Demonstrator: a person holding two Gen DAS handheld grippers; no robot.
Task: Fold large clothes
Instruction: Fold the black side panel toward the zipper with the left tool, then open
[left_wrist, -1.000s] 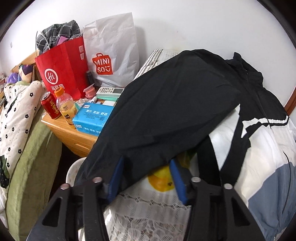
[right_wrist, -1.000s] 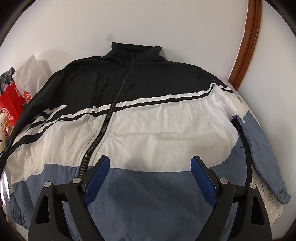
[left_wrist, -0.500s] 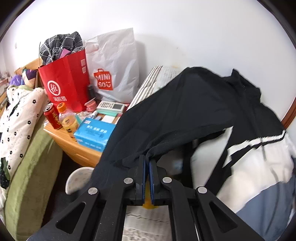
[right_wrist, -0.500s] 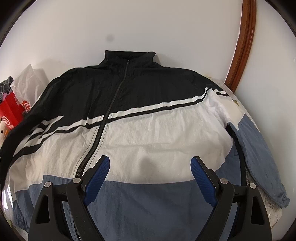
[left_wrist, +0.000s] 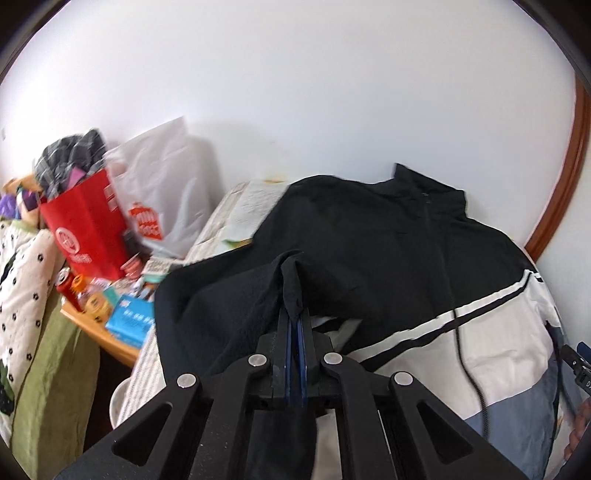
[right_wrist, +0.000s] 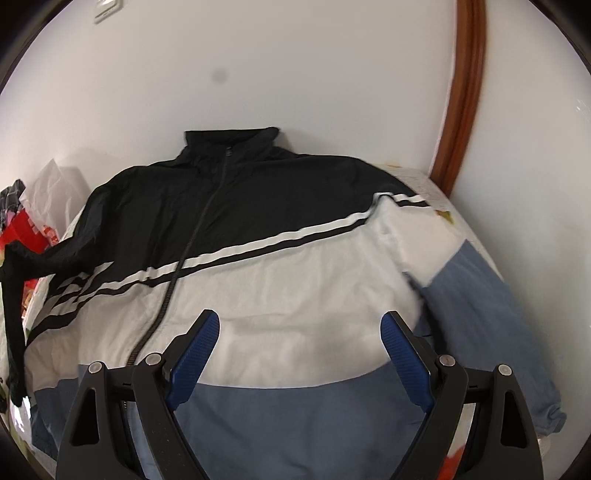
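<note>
Pinching black sleeve fabric: left gripper (left_wrist: 294, 317), blue pads clamped together on a raised fold of the black, white and grey-blue zip-up windbreaker jacket (right_wrist: 280, 258). Jacket spread front-up on the cloth-covered surface against the white wall (right_wrist: 295, 74), collar at the wall, lifted sleeve hanging at far left of right view. Right gripper (right_wrist: 299, 339) above the white band, jaws spread wide, nothing between them. Red paper shopping bag (left_wrist: 86, 225) stuffed with grey checked cloth (left_wrist: 70, 158); white plastic bag (left_wrist: 162, 192) beside it, contents not visible. Blue tissue box (left_wrist: 129, 321), red can (left_wrist: 68, 284) and orange-capped bottle on wooden table (left_wrist: 107, 341), all motion-blurred, labels unreadable. Right sleeve cuff (right_wrist: 550, 413) near frame edge.
</note>
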